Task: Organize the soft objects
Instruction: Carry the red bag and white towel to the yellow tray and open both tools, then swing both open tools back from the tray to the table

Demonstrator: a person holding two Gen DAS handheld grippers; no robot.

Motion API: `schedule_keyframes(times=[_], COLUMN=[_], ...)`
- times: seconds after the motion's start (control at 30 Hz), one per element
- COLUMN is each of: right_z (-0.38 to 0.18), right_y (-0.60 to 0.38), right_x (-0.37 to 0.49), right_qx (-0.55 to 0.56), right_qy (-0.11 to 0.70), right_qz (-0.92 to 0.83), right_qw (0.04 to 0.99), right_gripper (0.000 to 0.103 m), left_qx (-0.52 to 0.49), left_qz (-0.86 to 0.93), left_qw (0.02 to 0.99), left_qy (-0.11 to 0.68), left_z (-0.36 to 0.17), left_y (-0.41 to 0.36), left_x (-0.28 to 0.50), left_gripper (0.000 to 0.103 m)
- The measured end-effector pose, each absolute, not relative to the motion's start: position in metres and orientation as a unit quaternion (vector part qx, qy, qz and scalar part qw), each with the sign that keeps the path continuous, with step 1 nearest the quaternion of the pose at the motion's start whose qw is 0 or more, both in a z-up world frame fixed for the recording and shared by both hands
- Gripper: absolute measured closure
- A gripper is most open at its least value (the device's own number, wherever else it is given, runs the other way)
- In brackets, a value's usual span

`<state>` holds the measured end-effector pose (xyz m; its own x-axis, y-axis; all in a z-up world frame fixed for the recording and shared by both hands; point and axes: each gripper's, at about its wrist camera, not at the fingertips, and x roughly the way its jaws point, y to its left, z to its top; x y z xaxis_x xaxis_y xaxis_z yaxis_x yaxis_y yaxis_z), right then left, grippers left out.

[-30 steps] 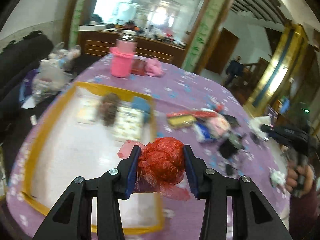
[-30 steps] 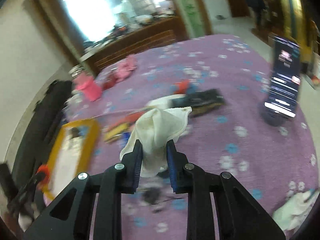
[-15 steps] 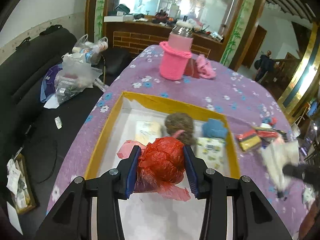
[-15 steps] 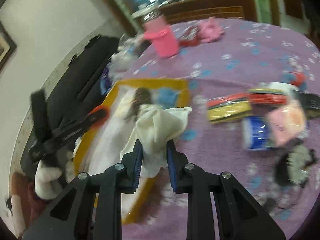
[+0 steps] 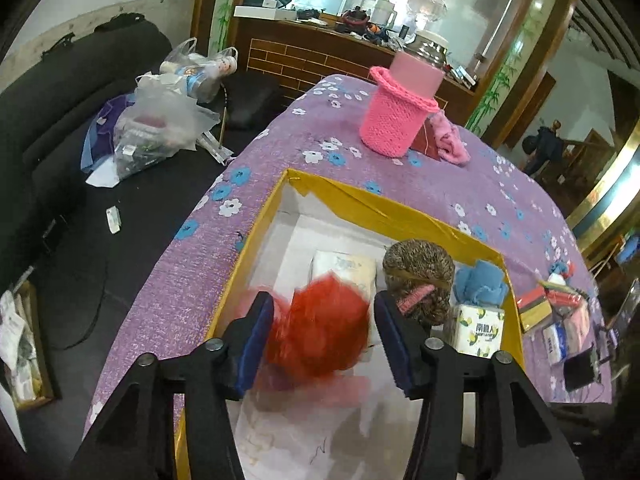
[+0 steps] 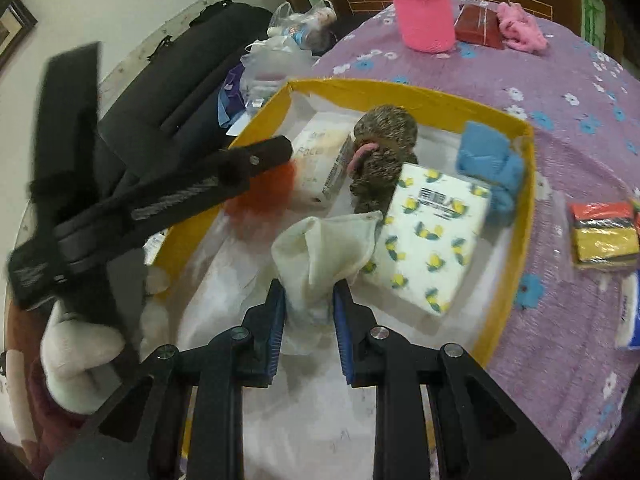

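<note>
Each camera sits just behind its own hand-held gripper and looks steeply down along the fingers, close above the yellow-rimmed box (image 5: 384, 210) on the table (image 5: 280, 152). The left view faces across the box toward the pink knitted cup (image 5: 396, 114). The right view looks from nearer the box's front edge and catches the left hand-held gripper (image 6: 276, 152) side-on. Both share the box, its contents and the cup.

Table under purple flowered cloth (image 5: 400, 184), yellow-rimmed box (image 5: 380, 210), pink knitted cup (image 5: 394, 116), sponge packs (image 6: 604, 232)
</note>
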<state>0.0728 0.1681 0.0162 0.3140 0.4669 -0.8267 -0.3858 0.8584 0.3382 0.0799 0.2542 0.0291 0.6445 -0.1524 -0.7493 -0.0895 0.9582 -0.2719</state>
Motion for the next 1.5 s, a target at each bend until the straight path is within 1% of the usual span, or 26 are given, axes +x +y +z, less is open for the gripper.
schedule_keyframes(times=[0.03, 0.07, 0.1, 0.13, 0.2, 0.27, 0.5, 0.63, 0.67, 0.7, 0.73, 0.77, 0.8, 0.83, 0.9, 0.93, 1.0, 1.1, 1.27, 1.5], right_z=[0.014, 0.011, 0.01, 0.01, 0.015, 0.025, 0.073, 0.11, 0.117, 0.125, 0.134, 0.142, 0.147, 0.15, 0.146, 0.14, 0.12, 0.093, 0.062, 0.041], right_y=[0.169, 0.169, 0.17, 0.169, 0.167, 0.165, 0.132, 0.084, 0.072, 0.057, 0.041, 0.024, 0.006, -0.006, -0.039, -0.054, -0.09, -0.138, -0.193, -0.217], right_x=[0.075, 0.077, 0.078, 0.078, 0.076, 0.071, 0.045, 0.009, -0.002, -0.012, -0.025, -0.037, -0.05, -0.057, -0.066, -0.063, -0.049, -0.041, -0.031, -0.031], right_qx=[0.042, 0.046, 0.047, 0.048, 0.045, 0.04, 0.058, 0.041, 0.034, 0.028, 0.021, 0.014, 0.008, 0.004, -0.003, -0.005, 0.019, 0.088, 0.151, 0.188], right_qy=[0.524, 0.526, 0.527, 0.525, 0.515, 0.501, 0.439, 0.371, 0.355, 0.336, 0.314, 0.287, 0.26, 0.242, 0.229, 0.246, 0.308, 0.346, 0.334, 0.321], right_qz=[0.259, 0.258, 0.258, 0.257, 0.259, 0.261, 0.261, 0.229, 0.216, 0.2, 0.181, 0.156, 0.126, 0.107, 0.06, 0.038, 0.012, 0.004, -0.034, -0.042], right_qw=[0.81, 0.809, 0.809, 0.81, 0.816, 0.824, 0.858, 0.899, 0.909, 0.92, 0.932, 0.945, 0.957, 0.964, 0.972, 0.968, 0.951, 0.934, 0.93, 0.927], right_gripper=[0.08, 0.074, 0.071, 0.066, 0.061, 0.05, 0.049, 0.049, 0.047, 0.044, 0.035, 0.023, 0.017, 0.014, 0.014, 0.014, 0.014, 0.014, 0.015, 0.015], left_qx=[-0.148, -0.151, -0.155, -0.16, -0.171, -0.181, -0.208, -0.204, -0.202, -0.199, -0.195, -0.187, -0.183, -0.178, -0.168, -0.166, -0.161, -0.153, -0.114, -0.058], left_qz=[-0.019, -0.02, -0.022, -0.023, -0.025, -0.025, -0.046, -0.076, -0.083, -0.095, -0.106, -0.119, -0.126, -0.135, -0.151, -0.155, -0.168, -0.182, -0.187, -0.138], left_qw=[0.896, 0.896, 0.897, 0.898, 0.9, 0.904, 0.914, 0.924, 0.926, 0.927, 0.927, 0.927, 0.926, 0.925, 0.922, 0.92, 0.913, 0.903, 0.891, 0.883], left_qy=[0.419, 0.416, 0.412, 0.41, 0.4, 0.387, 0.345, 0.315, 0.31, 0.305, 0.303, 0.303, 0.305, 0.307, 0.315, 0.32, 0.336, 0.357, 0.399, 0.445], left_z=[0.029, 0.029, 0.03, 0.031, 0.036, 0.042, 0.069, 0.089, 0.093, 0.096, 0.098, 0.1, 0.1, 0.1, 0.099, 0.096, 0.09, 0.083, 0.071, 0.043], left_y=[0.257, 0.259, 0.261, 0.263, 0.268, 0.272, 0.263, 0.237, 0.23, 0.222, 0.214, 0.202, 0.195, 0.186, 0.167, 0.158, 0.138, 0.109, 0.063, 0.029], left_x=[0.08, 0.078, 0.076, 0.072, 0.065, 0.056, 0.016, -0.012, -0.017, -0.023, -0.027, -0.031, -0.032, -0.033, -0.032, -0.03, -0.025, -0.011, 0.021, 0.075], left_gripper=[0.044, 0.042, 0.038, 0.036, 0.033, 0.03, 0.025, 0.02, 0.02, 0.019, 0.019, 0.019, 0.019, 0.019, 0.019, 0.019, 0.019, 0.019, 0.02, 0.02])
